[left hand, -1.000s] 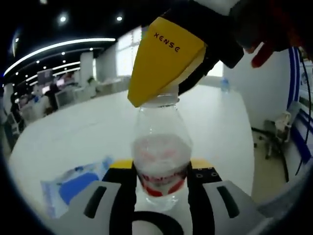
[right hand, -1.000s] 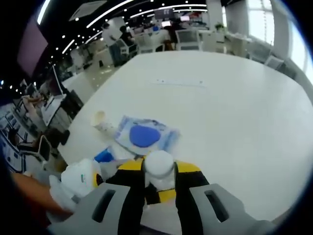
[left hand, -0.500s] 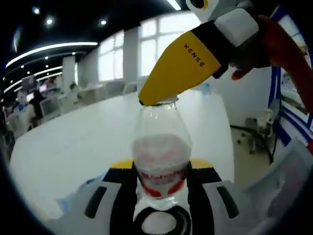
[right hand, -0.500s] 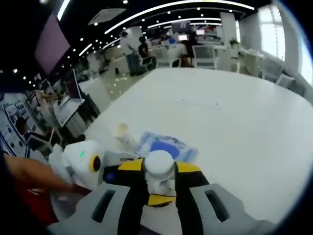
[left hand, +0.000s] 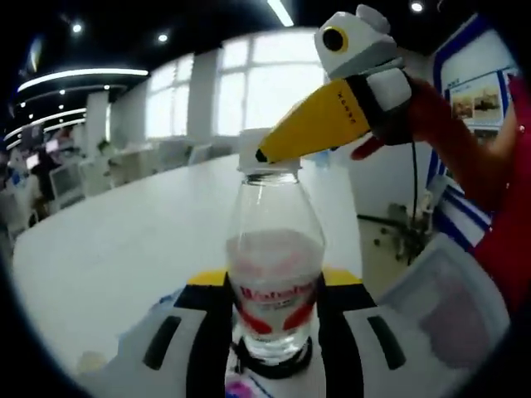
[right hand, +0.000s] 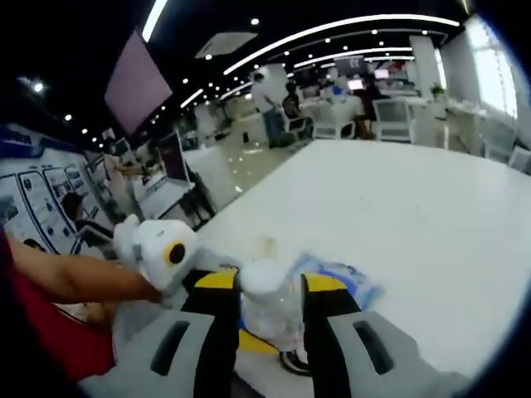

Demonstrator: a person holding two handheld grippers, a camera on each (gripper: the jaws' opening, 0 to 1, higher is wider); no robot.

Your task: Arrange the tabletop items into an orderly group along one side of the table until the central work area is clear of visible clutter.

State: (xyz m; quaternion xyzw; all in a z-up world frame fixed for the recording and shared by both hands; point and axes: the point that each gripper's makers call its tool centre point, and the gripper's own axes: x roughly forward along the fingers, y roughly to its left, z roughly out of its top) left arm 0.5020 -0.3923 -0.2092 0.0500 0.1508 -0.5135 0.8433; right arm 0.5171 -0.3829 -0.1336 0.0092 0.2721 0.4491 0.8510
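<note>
Between the left gripper [left hand: 272,319] jaws, clear bottle [left hand: 274,274], little liquid inside.

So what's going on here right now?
A person is working a clear water bottle with both tongs. The left tongs clamp the bottle's body upright, while the right tongs grip its white cap from above. A blue-and-white packet lies flat on the white table behind the bottle.

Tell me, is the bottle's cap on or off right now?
On. The white cap sits on the neck of the clear bottle, with the right gripper closed on it; how tightly it is screwed, cannot tell.
</note>
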